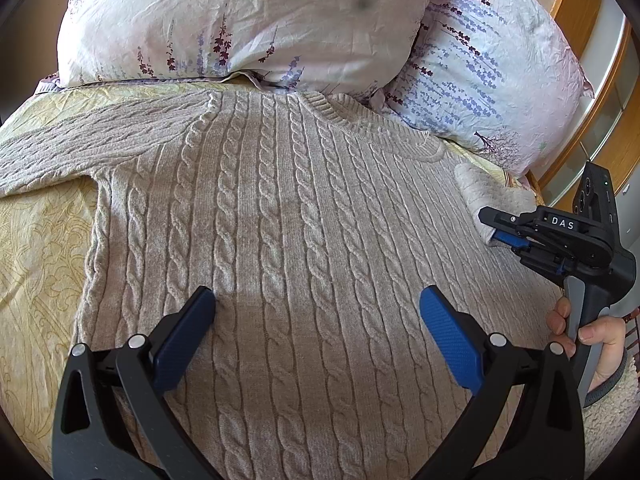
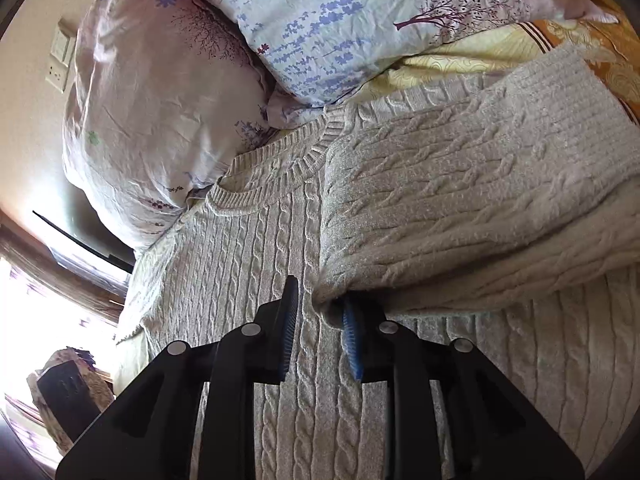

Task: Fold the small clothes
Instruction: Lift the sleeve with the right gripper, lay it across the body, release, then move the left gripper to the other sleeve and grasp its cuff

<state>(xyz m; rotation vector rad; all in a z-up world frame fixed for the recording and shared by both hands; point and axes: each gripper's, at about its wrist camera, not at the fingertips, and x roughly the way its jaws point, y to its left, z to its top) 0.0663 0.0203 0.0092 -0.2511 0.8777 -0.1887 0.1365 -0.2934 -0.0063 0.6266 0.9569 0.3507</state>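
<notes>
Covering yellow bedspread [image 1: 36, 240]: cable-knit sweater [image 1: 280, 220]

1. We see the sweater [image 1: 280, 220] run off the bottom edge of the left wrist view, so its hem stays out of sight.
2. The cuff of the folded sleeve [image 2: 460, 208] hides the tip of one finger of the right gripper [image 2: 320, 320]; we cannot tell whether the pads press the knit.
3. The hand [image 1: 592, 332] is cut by the frame edge.
4. The pillows [image 1: 240, 20] cover the sheet [image 1: 40, 248] behind the collar.
</notes>
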